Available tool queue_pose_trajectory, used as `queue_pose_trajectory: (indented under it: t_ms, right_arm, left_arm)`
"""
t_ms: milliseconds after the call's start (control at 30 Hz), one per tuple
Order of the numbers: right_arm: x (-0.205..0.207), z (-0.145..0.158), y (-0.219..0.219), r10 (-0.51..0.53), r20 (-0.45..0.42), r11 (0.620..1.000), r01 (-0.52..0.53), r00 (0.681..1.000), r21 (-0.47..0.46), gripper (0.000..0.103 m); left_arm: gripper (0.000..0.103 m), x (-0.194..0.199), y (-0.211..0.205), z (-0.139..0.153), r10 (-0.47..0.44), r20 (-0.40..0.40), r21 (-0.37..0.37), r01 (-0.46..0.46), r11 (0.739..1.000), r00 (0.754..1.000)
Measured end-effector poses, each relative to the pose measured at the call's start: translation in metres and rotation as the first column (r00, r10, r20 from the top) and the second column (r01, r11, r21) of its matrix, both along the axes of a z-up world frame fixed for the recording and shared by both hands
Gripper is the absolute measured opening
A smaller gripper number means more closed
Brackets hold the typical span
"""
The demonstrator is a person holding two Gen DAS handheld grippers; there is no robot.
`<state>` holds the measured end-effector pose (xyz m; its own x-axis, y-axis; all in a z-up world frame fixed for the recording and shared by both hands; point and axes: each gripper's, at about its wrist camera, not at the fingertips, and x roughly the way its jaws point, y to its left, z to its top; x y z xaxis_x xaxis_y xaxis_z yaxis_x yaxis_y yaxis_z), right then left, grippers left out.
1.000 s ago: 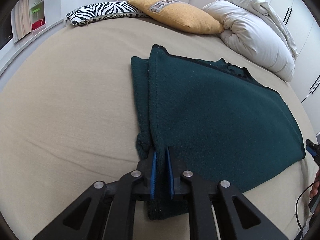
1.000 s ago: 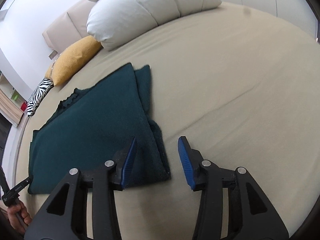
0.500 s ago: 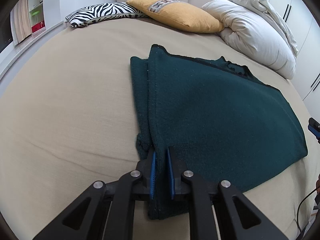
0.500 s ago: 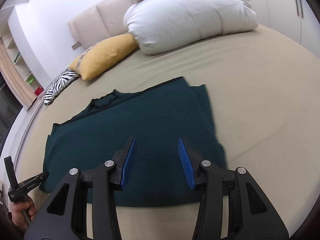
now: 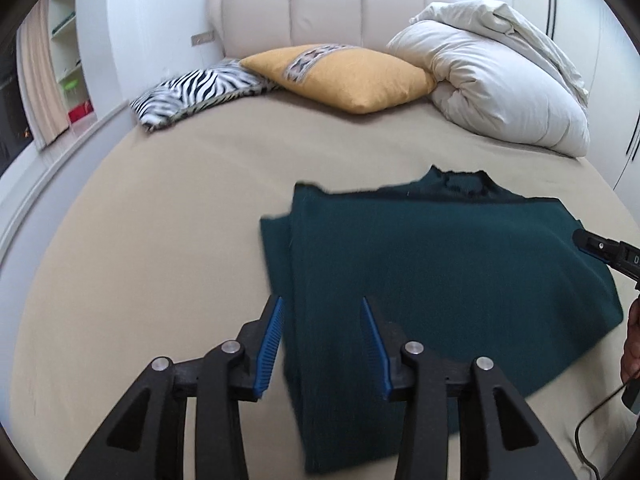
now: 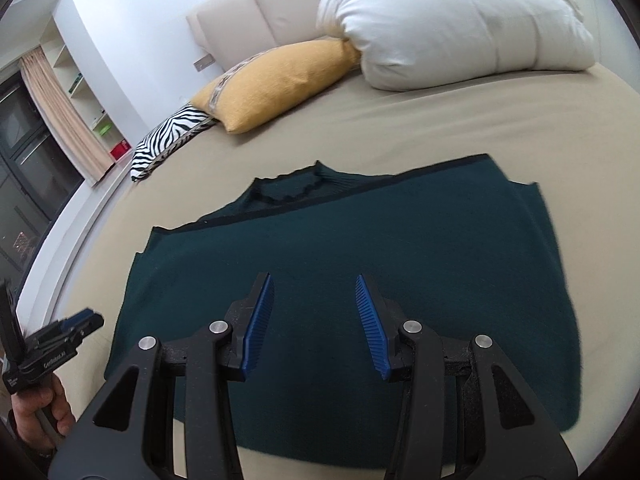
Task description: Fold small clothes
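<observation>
Left wrist view: left gripper (image 5: 322, 344), jaws just having been opening, released, hovering over the near left folded edge of the dark green sweater (image 5: 440, 280), which is lying flat on the bed (image 5: 160, 220), long axis running left to right.

Right wrist view: right gripper (image 6: 316, 324), parted and empty, hanging above the sweater's middle. No legible garment label.

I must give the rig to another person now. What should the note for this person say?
Left gripper: its jaws have just been opening, nothing pinched, above the sweater's left edge.
Right gripper: open, empty, above the middle.
Dark green sweater: flat on the bed, both sides folded in, collar toward the pillows.
Left to do: probably fold the bottom up to the collar.
</observation>
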<state>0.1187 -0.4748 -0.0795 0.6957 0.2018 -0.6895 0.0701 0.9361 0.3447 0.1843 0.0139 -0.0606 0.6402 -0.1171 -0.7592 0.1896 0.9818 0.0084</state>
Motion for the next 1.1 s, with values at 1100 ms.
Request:
queue_pose_trajectory:
  t_ms: [1100]
  right_arm:
    - [0.08, -0.108, -0.207, -0.407, -0.056, 0.756, 0.371, 0.912, 0.539, 0.017]
  left_arm:
    - [0.044, 0.117, -0.009, -0.072, -0.014, -0.069, -0.267, -0.005, 0.964, 0.998]
